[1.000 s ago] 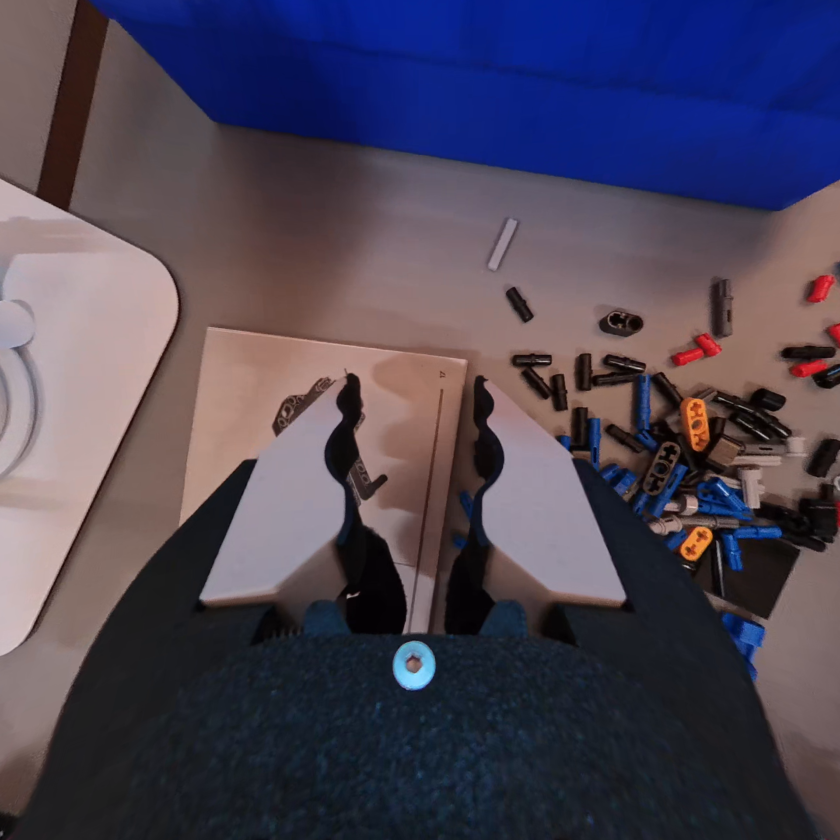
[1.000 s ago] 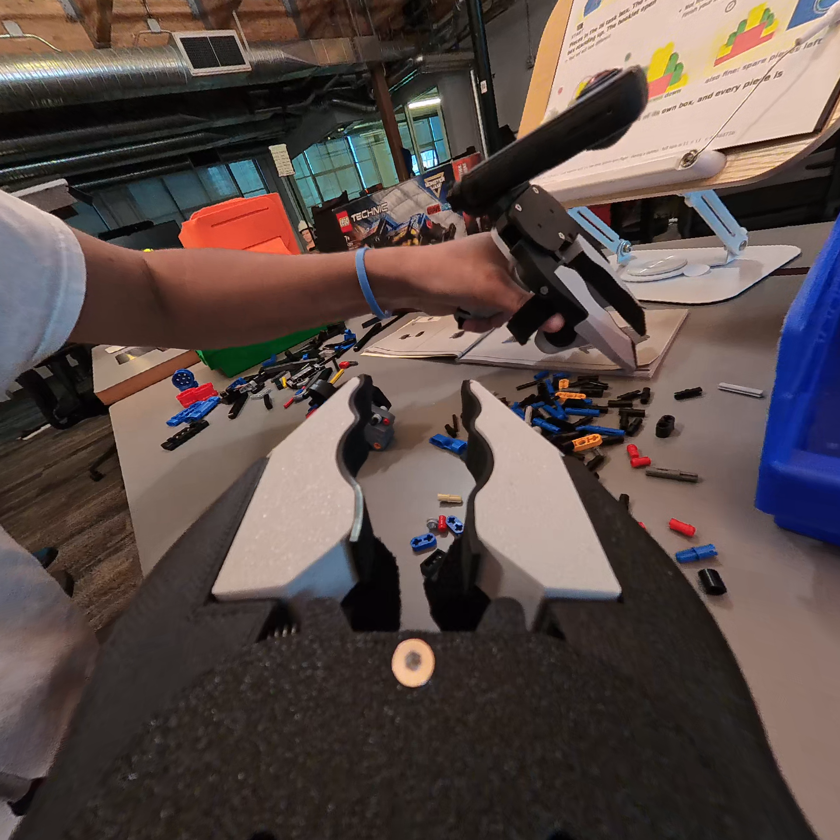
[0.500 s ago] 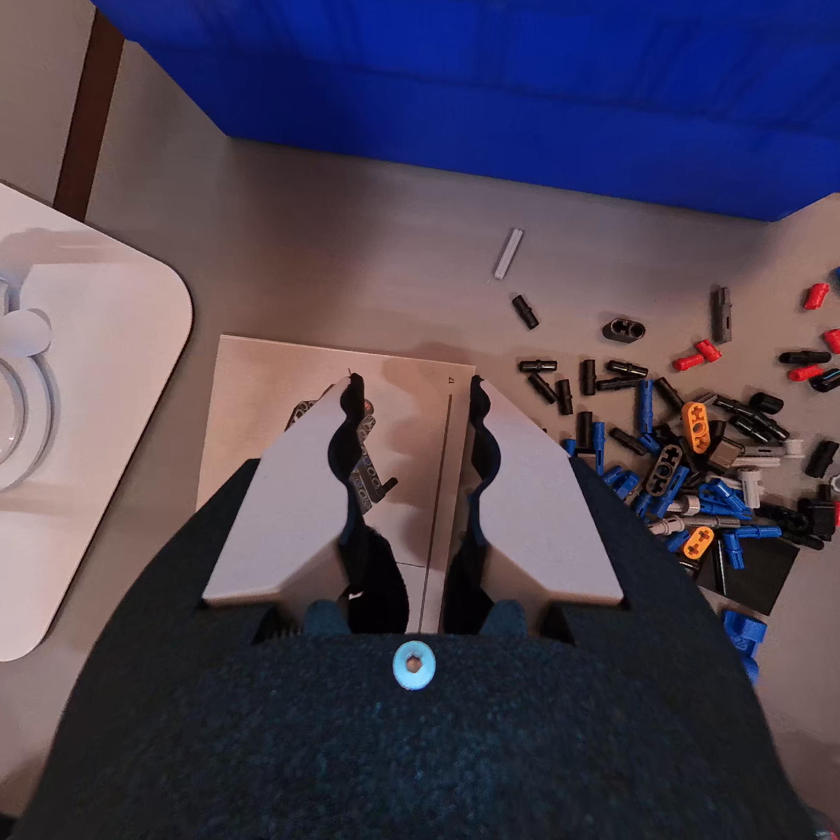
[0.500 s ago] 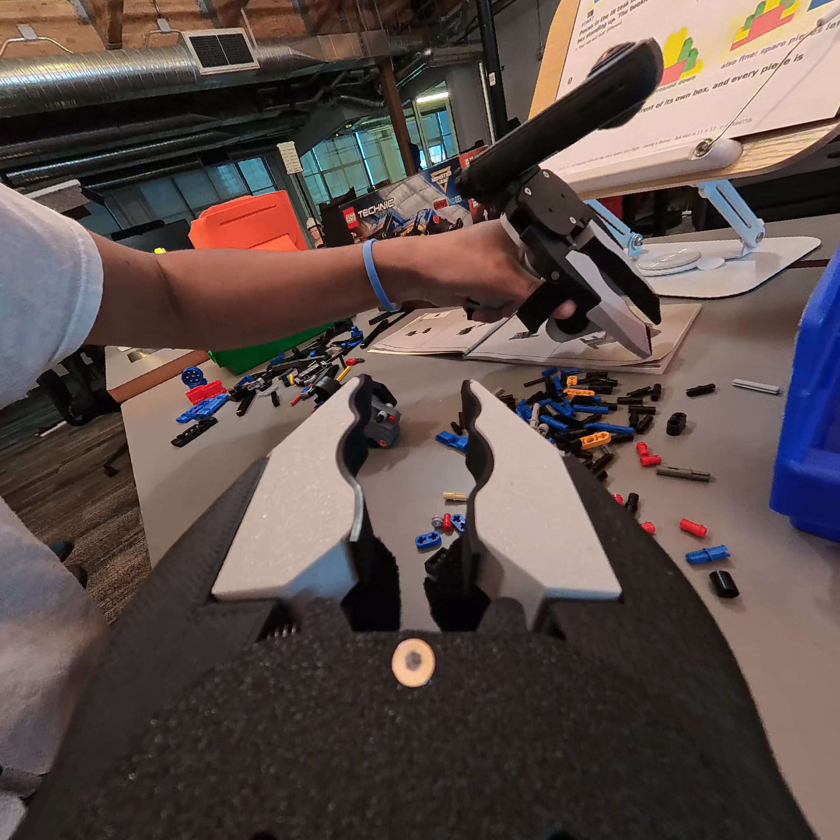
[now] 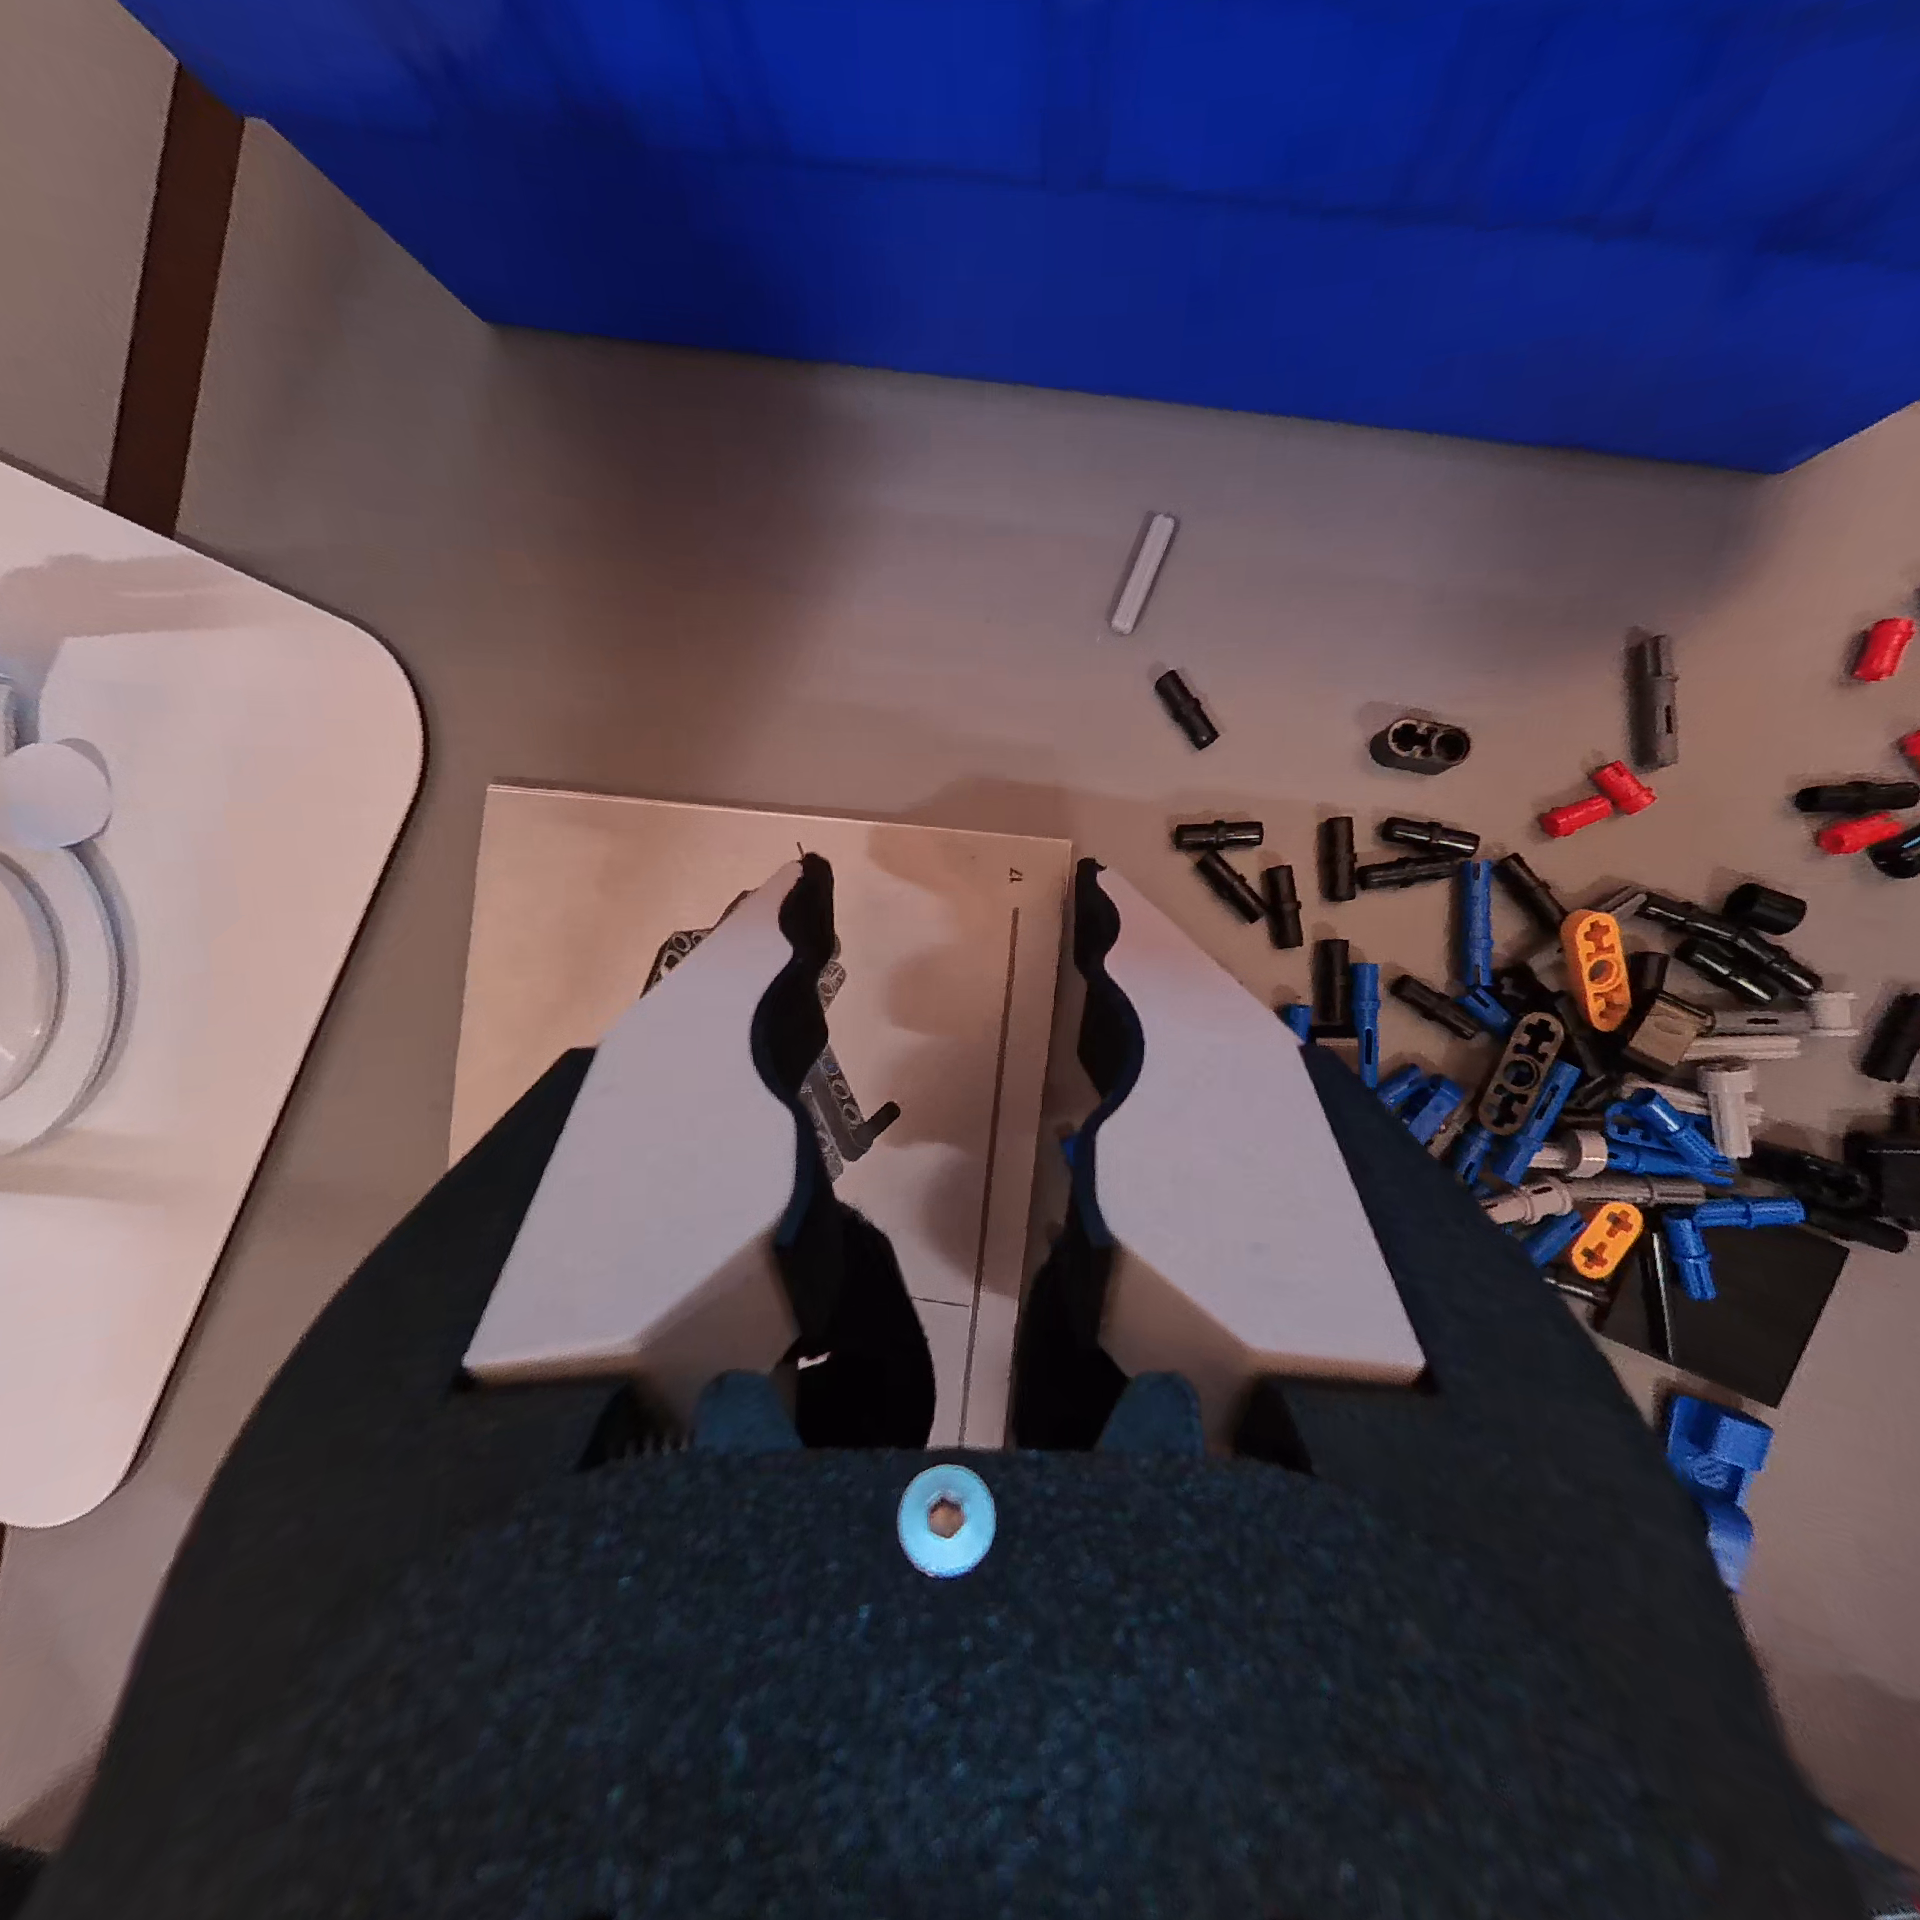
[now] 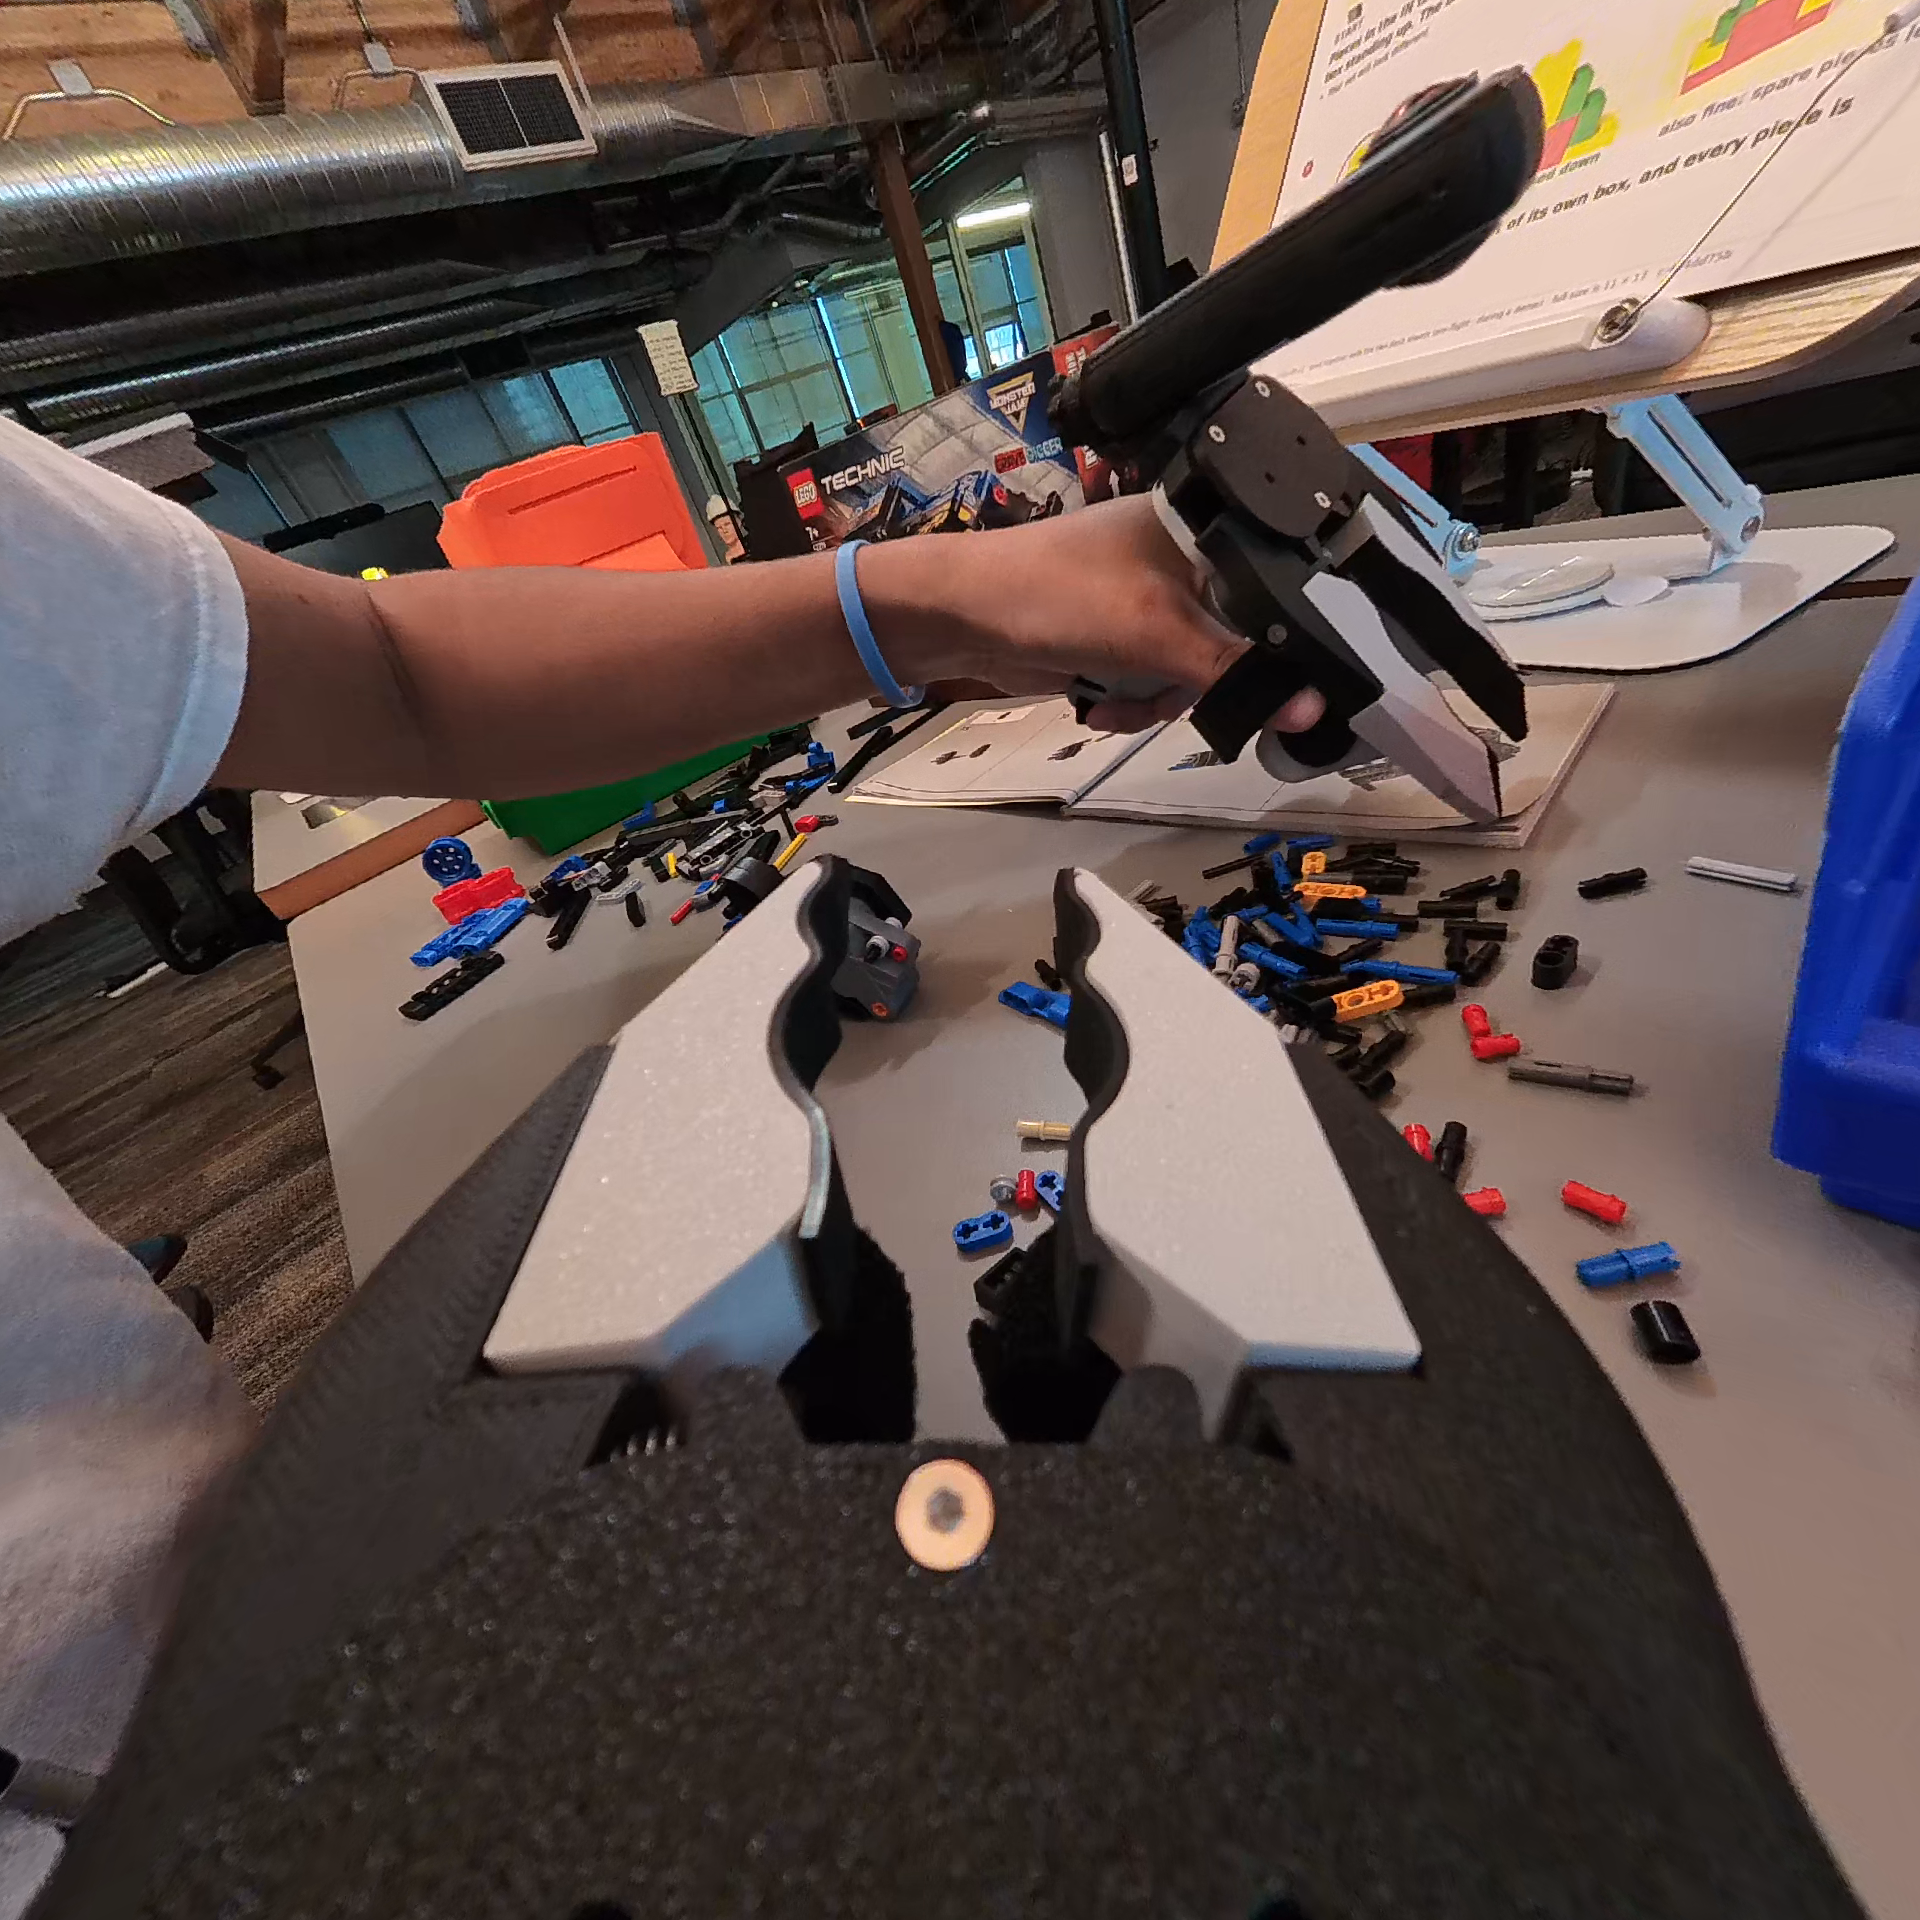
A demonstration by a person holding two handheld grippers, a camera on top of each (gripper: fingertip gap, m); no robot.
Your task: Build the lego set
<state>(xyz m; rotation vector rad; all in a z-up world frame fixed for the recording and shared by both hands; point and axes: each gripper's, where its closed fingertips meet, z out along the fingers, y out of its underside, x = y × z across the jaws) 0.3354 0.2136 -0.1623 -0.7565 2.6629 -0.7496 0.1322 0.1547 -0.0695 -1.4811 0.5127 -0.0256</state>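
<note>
Left hand-held gripper (image 5: 948,883): jaws apart, holding nothing, I've got it tipped down right over the open instruction booklet (image 5: 914,862).
Right hand-held gripper (image 6: 940,904): also spread, empty, hanging above the counter (image 6: 1714,1403).
Lego pieces: loose pile (image 5: 1579,1049) just right of the booklet, more scattered (image 6: 1320,966) ahead of my right one.
Blue bin (image 5: 1039,187): past the booklet.

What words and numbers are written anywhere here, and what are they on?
I won't copy the writing out, but here is where it stands.
Instruction booklet: a small printed page number near its top corner.
Lego set box: brand lettering and a title, clear.
Big sheet on the stand: lines of printed text, partly cut off.
Paper notice on the post: too small to read.
</note>
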